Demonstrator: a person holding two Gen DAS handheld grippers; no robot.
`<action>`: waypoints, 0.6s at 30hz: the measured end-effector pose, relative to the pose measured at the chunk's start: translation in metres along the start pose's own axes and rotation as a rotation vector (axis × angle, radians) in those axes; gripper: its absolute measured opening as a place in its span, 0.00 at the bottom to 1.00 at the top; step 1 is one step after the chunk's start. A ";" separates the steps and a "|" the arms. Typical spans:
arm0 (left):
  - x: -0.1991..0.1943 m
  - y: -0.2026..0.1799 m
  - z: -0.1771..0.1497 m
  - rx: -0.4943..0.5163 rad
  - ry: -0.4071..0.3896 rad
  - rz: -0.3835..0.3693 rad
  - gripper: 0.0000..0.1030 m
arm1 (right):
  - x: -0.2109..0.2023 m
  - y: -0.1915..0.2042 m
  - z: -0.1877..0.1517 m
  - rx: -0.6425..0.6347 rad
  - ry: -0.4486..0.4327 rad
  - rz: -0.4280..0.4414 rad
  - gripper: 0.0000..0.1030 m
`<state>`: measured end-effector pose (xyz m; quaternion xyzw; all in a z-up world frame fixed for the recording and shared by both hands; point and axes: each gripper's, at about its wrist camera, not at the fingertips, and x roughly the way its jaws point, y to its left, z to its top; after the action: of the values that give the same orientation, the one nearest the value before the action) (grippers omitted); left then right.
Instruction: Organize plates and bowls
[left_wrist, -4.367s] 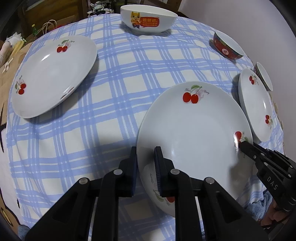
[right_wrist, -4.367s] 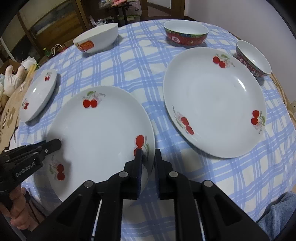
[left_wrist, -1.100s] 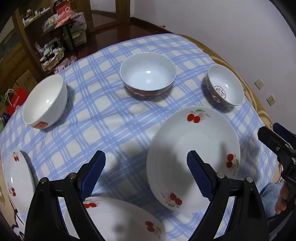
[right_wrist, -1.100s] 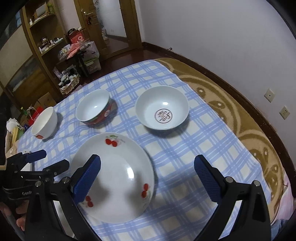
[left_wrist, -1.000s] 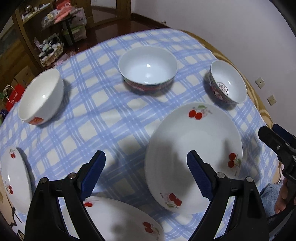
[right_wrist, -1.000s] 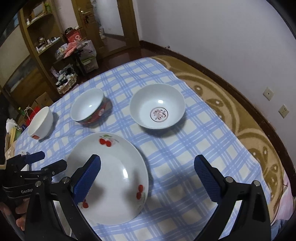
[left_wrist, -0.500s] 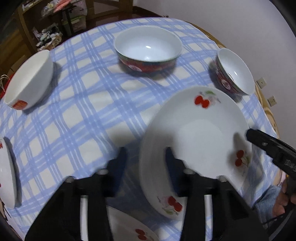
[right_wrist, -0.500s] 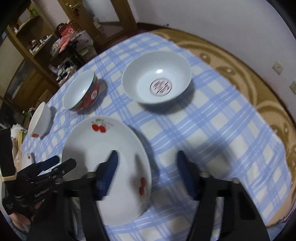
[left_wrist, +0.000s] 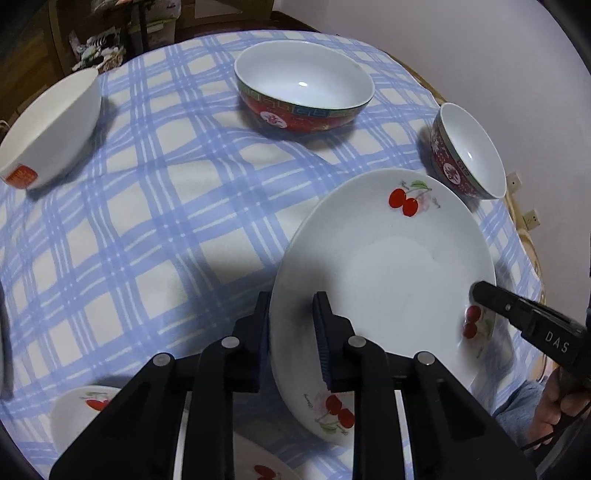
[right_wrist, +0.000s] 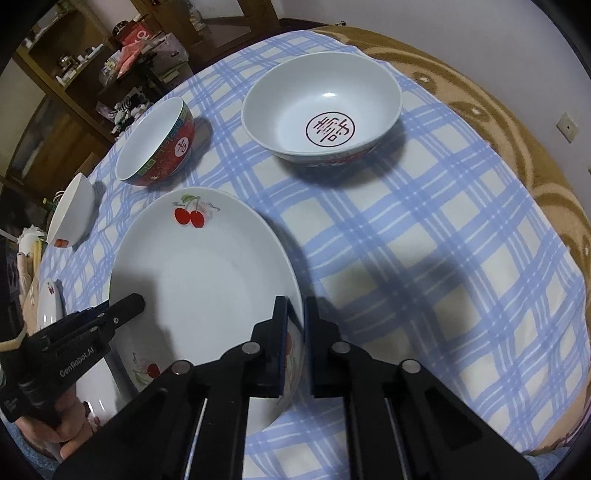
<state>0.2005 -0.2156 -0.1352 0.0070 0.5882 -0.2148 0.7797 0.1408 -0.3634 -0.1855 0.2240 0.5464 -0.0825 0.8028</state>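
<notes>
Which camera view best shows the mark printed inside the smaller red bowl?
The right wrist view: the smaller red bowl faces the camera there, and the round red mark on its floor is plain. The left wrist view catches the same bowl side-on near the edge, its floor hidden.

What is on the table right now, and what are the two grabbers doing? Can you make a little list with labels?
held item: cherry plate, gripped at opposite rim edges
left gripper: shut on the plate's left rim
right gripper: shut on the plate's right rim
wide red bowl: upright, beyond the plate
small red bowl: upright, at the plate's far right, character mark inside
white bowl: upright, far left, red label on its side
other cherry plates: partly seen at the near left
table cover: blue checked cloth
</notes>
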 end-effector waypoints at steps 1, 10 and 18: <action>0.002 0.001 0.001 -0.006 0.014 -0.010 0.24 | 0.001 -0.002 0.000 0.007 0.007 0.009 0.09; -0.002 0.014 -0.004 -0.037 0.010 -0.093 0.19 | -0.002 -0.001 -0.001 -0.028 -0.020 -0.005 0.09; -0.012 0.012 -0.010 -0.004 -0.021 -0.050 0.17 | -0.011 0.008 -0.002 -0.076 -0.044 -0.026 0.09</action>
<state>0.1928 -0.1981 -0.1303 -0.0113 0.5805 -0.2332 0.7801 0.1384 -0.3568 -0.1742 0.1843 0.5342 -0.0768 0.8214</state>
